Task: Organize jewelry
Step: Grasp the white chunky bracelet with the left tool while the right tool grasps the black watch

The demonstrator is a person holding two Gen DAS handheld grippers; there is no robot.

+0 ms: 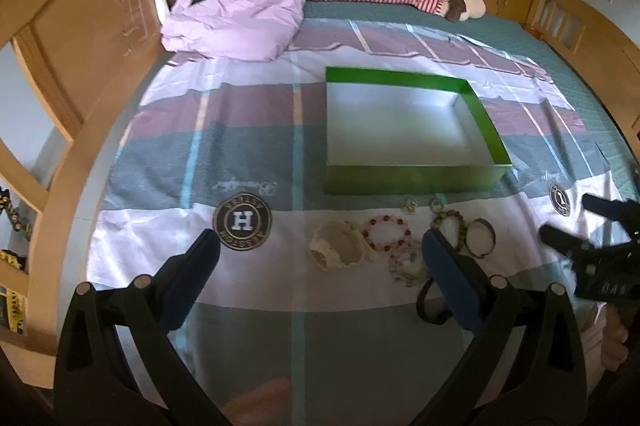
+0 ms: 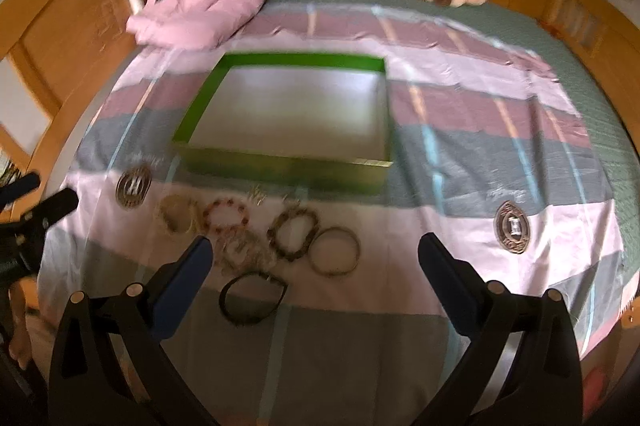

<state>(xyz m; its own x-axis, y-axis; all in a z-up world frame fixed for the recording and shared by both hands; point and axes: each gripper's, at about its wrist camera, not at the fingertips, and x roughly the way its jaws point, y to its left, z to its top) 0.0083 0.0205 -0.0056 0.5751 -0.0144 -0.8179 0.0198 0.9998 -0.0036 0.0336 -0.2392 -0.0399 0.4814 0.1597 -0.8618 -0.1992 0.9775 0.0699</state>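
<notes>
Bracelets [image 2: 294, 240] clustered on sheet [image 2: 460, 226] near box [image 1: 408, 178], toward bed's near edge; left gripper [image 1: 320, 246] and right gripper [image 2: 314, 254] both spread, nothing held.

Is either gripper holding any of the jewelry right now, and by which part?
Nothing is held. The left gripper and right gripper are both open above the bracelets, which lie on the bedsheet.

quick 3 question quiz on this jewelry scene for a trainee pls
1. True or false: the green box already holds jewelry.
2. Which piece lies nearest the camera in the right wrist view? A) black bracelet B) red beaded bracelet C) cream bracelet
3. How do the jaws of the left gripper and the right gripper stand?

Key: 1 false, it is empty. 2 A. 3 both open, holding nothing.
</notes>
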